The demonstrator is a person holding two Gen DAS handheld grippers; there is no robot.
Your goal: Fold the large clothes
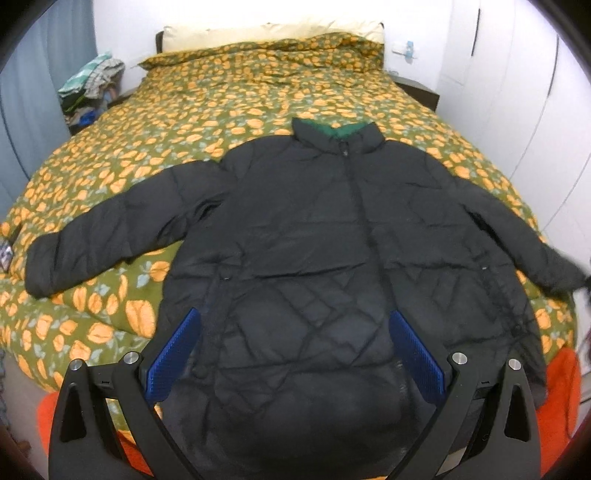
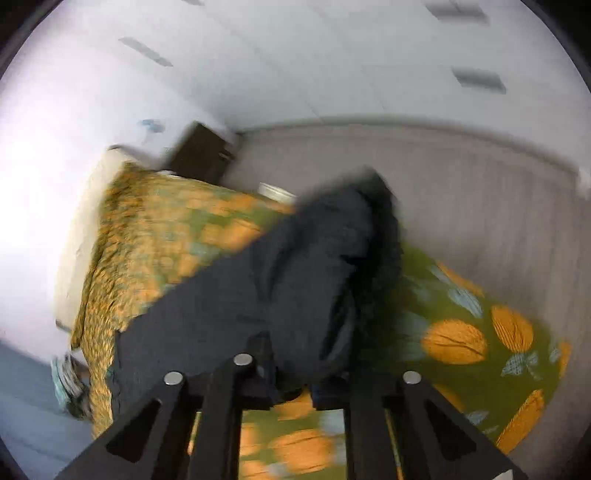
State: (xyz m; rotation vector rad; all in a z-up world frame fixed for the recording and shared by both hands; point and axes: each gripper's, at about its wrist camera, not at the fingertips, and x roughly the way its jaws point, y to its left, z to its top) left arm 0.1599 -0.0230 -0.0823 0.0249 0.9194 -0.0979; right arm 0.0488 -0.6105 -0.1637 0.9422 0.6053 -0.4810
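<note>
Left gripper (image 1: 295,354): blue pads (image 1: 173,354) spread wide, nothing between, hovering over jacket hem.
Jacket (image 1: 314,236): black quilted puffer, flat on bedspread, front up, zipped; long axis runs hem (near) to collar (far), collar w/ green lining toward pillow. Sleeves out to both sides.
Right gripper (image 2: 291,395): fingers clenched on black fabric, prob. a sleeve end; view blurred, tilted.
Orange cloth (image 1: 561,387): at near bed edge, partly under hem.
Bedspread (image 1: 207,122): olive w/ orange pattern, covers bed.
Pillow (image 1: 266,33): cream, at headboard.
Clothes pile (image 1: 92,85): far left beside bed.
Wardrobe doors (image 1: 517,74): white, right wall.
</note>
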